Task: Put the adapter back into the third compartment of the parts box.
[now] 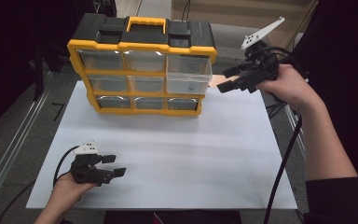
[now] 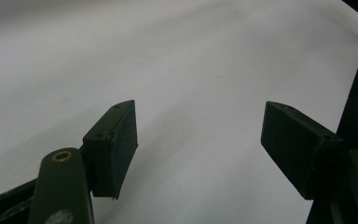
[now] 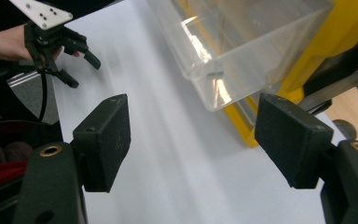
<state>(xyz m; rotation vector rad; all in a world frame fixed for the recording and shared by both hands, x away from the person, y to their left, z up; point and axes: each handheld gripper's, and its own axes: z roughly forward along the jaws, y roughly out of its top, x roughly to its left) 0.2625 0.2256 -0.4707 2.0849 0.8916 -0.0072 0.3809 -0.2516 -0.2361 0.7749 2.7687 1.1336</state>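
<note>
A yellow and black organizer case (image 1: pixel 142 28) stands upright at the back of the white board (image 1: pixel 168 149), with rows of clear drawers. One clear drawer (image 1: pixel 189 74) on its right side is pulled out; in the right gripper view the same drawer (image 3: pixel 233 42) juts toward me. My right gripper (image 1: pixel 228 79) hovers open just right of that drawer, apart from it, with nothing between the jaws (image 3: pixel 193 135). My left gripper (image 1: pixel 114 166) rests open low over the board's front left, holding nothing (image 2: pixel 200 140). The left gripper (image 3: pixel 70 58) also appears far off in the right gripper view.
A metal rail (image 1: pixel 14 144) runs along the table's left side. Black cables (image 1: pixel 284 158) trail from the right gripper down the board's right edge. A dark curtain (image 1: pixel 345 56) stands at the right.
</note>
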